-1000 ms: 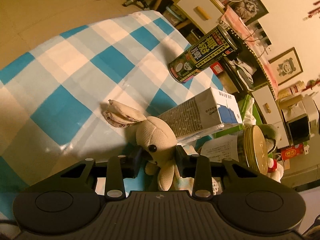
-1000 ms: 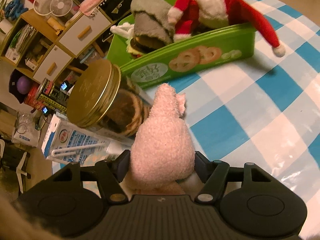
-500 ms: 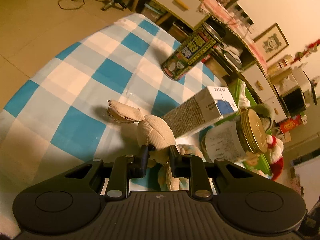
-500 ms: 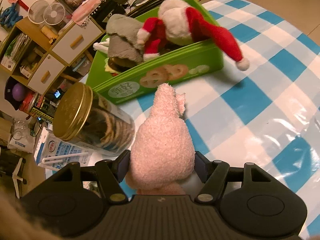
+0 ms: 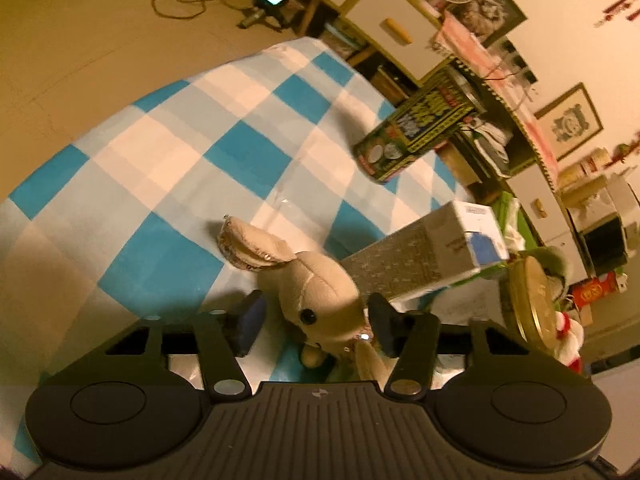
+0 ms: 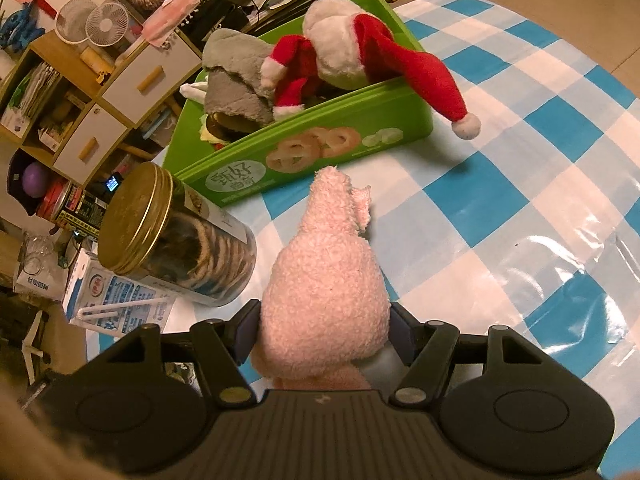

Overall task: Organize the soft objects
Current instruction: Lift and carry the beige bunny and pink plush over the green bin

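A beige rabbit plush (image 5: 316, 288) lies on the blue-checked tablecloth (image 5: 168, 160) between the jaws of my left gripper (image 5: 315, 317). The jaws are opening; the left pad stands clear of the rabbit and the right pad sits close beside its cheek. In the right wrist view, my right gripper (image 6: 324, 330) is shut on a pink fuzzy plush (image 6: 324, 280), held above the cloth in front of a green biscuit box (image 6: 320, 148). Inside that box lie a Santa-hat plush (image 6: 340, 52) and a grey plush (image 6: 236, 80).
A gold-lidded cookie jar (image 6: 176, 236) and a milk carton (image 6: 116, 304) lie left of the pink plush. In the left wrist view, a dark green can (image 5: 416, 136) and a grey-and-blue carton (image 5: 432, 256) lie beyond the rabbit. Cabinets and shelves stand behind the table.
My left jaws closed in on the rabbit, then spread apart again, leaving it loose between them. My right gripper drew back a little from the green box, with the pink plush still held.
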The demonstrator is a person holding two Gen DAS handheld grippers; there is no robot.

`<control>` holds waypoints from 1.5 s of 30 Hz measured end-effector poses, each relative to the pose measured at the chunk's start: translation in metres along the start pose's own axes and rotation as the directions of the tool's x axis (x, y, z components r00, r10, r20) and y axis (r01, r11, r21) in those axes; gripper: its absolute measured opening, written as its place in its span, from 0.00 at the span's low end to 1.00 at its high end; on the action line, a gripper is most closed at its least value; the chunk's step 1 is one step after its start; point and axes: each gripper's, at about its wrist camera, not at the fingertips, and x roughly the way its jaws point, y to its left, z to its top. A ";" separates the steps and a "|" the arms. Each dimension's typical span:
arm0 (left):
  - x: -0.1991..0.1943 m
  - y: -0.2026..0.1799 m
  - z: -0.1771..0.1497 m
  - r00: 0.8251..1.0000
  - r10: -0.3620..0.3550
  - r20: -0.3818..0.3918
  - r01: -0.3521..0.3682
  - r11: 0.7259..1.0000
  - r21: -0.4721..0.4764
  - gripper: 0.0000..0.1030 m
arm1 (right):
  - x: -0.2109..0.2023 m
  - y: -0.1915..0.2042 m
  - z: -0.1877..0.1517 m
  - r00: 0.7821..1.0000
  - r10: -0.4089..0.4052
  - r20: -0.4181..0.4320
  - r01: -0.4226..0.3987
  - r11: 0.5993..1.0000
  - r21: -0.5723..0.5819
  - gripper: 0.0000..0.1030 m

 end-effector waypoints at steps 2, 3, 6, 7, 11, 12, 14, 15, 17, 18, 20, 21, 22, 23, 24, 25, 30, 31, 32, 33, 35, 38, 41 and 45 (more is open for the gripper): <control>0.000 0.003 0.000 1.000 -0.018 0.010 0.019 0.999 -0.029 0.40 | 0.001 0.001 0.000 1.000 0.001 -0.002 -0.001 1.000 0.001 0.31; -0.002 0.002 0.000 1.000 -0.012 0.013 0.013 1.000 -0.029 0.39 | 0.001 0.001 0.000 1.000 0.001 -0.002 -0.001 1.000 0.002 0.31; -0.009 -0.001 -0.001 1.000 -0.016 0.018 0.016 1.000 -0.012 0.35 | -0.002 0.001 0.001 1.000 0.009 0.001 -0.009 1.000 0.007 0.31; -0.012 -0.002 -0.001 1.000 -0.025 0.014 0.025 1.000 -0.009 0.35 | -0.004 0.000 0.002 1.000 0.014 0.005 -0.014 1.000 0.010 0.31; -0.024 -0.011 -0.005 0.997 -0.076 -0.013 0.076 0.997 0.014 0.34 | -0.014 -0.002 0.009 0.999 0.028 0.038 -0.029 0.999 0.018 0.31; -0.027 -0.014 -0.007 0.996 -0.092 -0.020 0.093 0.995 0.023 0.34 | -0.017 -0.002 0.011 0.999 0.031 0.045 -0.032 0.999 0.024 0.31; -0.034 -0.023 -0.011 0.992 -0.123 -0.027 0.124 0.991 0.049 0.34 | -0.022 -0.004 0.015 0.997 0.044 0.058 -0.047 0.998 0.042 0.31; -0.037 -0.028 -0.013 0.990 -0.137 -0.030 0.139 0.988 0.064 0.34 | -0.024 -0.004 0.017 0.997 0.050 0.063 -0.053 0.997 0.049 0.31; -0.042 -0.038 -0.016 0.985 -0.169 -0.036 0.172 0.981 0.092 0.34 | -0.029 -0.005 0.021 0.995 0.061 0.076 -0.066 0.996 0.064 0.31; -0.045 -0.044 -0.018 0.981 -0.189 -0.040 0.192 0.975 0.110 0.34 | -0.032 -0.005 0.023 0.994 0.068 0.083 -0.073 0.995 0.069 0.31; -0.050 -0.056 -0.022 0.975 -0.220 -0.042 0.224 0.964 0.140 0.34 | -0.038 -0.006 0.028 0.992 0.078 0.102 -0.087 0.993 0.080 0.31; -0.053 -0.063 -0.024 0.971 -0.236 -0.042 0.240 0.958 0.156 0.34 | -0.041 -0.006 0.029 0.990 0.081 0.111 -0.091 0.992 0.084 0.31; -0.055 -0.070 -0.026 0.967 -0.251 -0.040 0.254 0.952 0.173 0.34 | -0.045 -0.006 0.032 0.989 0.083 0.124 -0.095 0.992 0.088 0.31; -0.057 -0.076 -0.028 0.964 -0.265 -0.038 0.267 0.945 0.186 0.34 | -0.048 -0.007 0.035 0.987 0.084 0.137 -0.097 0.991 0.092 0.31; -0.060 -0.085 -0.030 0.959 -0.282 -0.028 0.282 0.937 0.204 0.34 | -0.051 -0.007 0.038 0.985 0.085 0.150 -0.101 0.990 0.098 0.31; -0.062 -0.091 -0.031 0.956 -0.293 -0.016 0.289 0.932 0.220 0.34 | -0.054 -0.007 0.040 0.983 0.088 0.164 -0.106 0.989 0.104 0.31; -0.069 -0.128 -0.036 0.938 -0.344 0.048 0.316 0.902 0.295 0.34 | -0.067 -0.005 0.054 0.968 0.088 0.235 -0.117 0.987 0.113 0.31; -0.070 -0.135 -0.036 0.935 -0.349 0.063 0.315 0.897 0.309 0.34 | -0.070 -0.004 0.056 0.965 0.088 0.248 -0.119 0.986 0.113 0.31; -0.071 -0.142 -0.035 0.933 -0.353 0.075 0.312 0.893 0.325 0.34 | -0.072 -0.003 0.059 0.962 0.088 0.260 -0.121 0.986 0.113 0.31; -0.072 -0.147 -0.034 0.930 -0.356 0.089 0.308 0.890 0.337 0.34 | -0.074 -0.003 0.062 0.959 0.088 0.271 -0.124 0.985 0.117 0.31; -0.072 -0.159 -0.030 0.929 -0.355 0.107 0.297 0.885 0.359 0.34 | -0.078 -0.003 0.068 0.953 0.085 0.291 -0.127 0.984 0.129 0.31; -0.066 -0.183 -0.015 0.933 -0.340 0.121 0.271 0.882 0.386 0.34 | -0.083 -0.004 0.084 0.943 0.086 0.321 -0.138 0.980 0.142 0.31; -0.061 -0.206 -0.001 0.936 -0.314 0.158 0.221 0.875 0.431 0.34 | -0.086 -0.007 0.106 0.929 0.097 0.357 -0.155 0.978 0.137 0.31; -0.045 -0.234 0.013 0.939 -0.272 0.211 0.137 0.857 0.496 0.35 | -0.087 -0.006 0.136 0.908 0.070 0.414 -0.121 0.988 0.100 0.31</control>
